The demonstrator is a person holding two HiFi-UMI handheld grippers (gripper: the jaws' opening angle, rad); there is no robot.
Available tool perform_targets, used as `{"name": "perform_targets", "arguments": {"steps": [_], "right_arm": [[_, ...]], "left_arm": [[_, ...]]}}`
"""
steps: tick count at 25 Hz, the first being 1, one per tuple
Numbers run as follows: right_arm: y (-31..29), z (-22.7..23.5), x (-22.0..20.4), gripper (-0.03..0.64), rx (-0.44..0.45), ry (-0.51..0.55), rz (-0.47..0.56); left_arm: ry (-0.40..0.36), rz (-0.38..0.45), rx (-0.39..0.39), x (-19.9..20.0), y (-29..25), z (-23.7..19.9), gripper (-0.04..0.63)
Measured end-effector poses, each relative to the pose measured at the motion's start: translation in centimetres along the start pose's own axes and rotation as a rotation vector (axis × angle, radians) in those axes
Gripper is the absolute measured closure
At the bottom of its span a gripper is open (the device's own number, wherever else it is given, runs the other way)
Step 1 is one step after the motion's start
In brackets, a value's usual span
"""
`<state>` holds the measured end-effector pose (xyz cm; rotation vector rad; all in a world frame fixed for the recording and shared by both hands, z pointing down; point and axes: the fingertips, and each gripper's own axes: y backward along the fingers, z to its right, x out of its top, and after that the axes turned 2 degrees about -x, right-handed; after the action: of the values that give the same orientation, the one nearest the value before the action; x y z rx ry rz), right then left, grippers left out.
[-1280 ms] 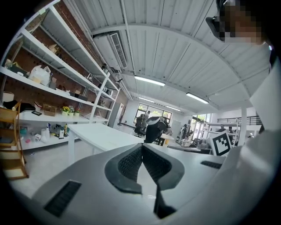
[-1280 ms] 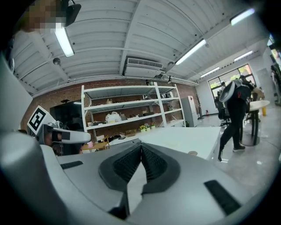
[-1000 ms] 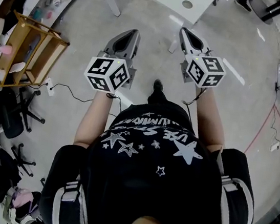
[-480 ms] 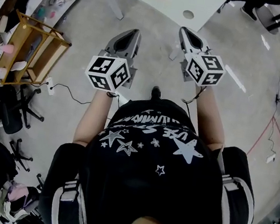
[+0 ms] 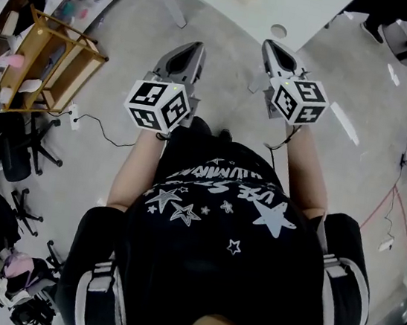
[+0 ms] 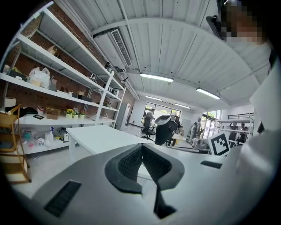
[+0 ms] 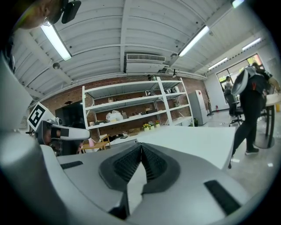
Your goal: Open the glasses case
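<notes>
Head view: left gripper (image 5: 192, 47) and right gripper (image 5: 271, 47) fingers together, near white table (image 5: 245, 2).

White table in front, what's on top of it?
The white table looks bare except for a round spot near its edge. Its far part lies outside the head view, so that stretch stays unseen.

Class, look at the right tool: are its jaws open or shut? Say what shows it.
Shut. In the right gripper view, the two jaws of the right tool meet at their tips, and nothing is held between them.
</notes>
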<state>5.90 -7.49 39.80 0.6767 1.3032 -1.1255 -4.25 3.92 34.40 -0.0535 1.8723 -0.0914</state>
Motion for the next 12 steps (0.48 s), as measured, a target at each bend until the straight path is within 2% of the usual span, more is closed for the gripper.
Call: {"name": "perform_targets", "arguments": {"steps": [5, 12], "right_arm": [[-1.2, 1.0, -0.3, 0.609, -0.003, -0.009, -0.011], [-4.2, 3.1, 0.0, 0.609, -0.046, -0.017, -0.021]], "left_arm": [[0.006, 0.002, 0.006, 0.2, -1.3, -1.0, 0.583], [0.015, -0.018, -0.029, 0.6, -5.1, -3.7, 0.583]]}}
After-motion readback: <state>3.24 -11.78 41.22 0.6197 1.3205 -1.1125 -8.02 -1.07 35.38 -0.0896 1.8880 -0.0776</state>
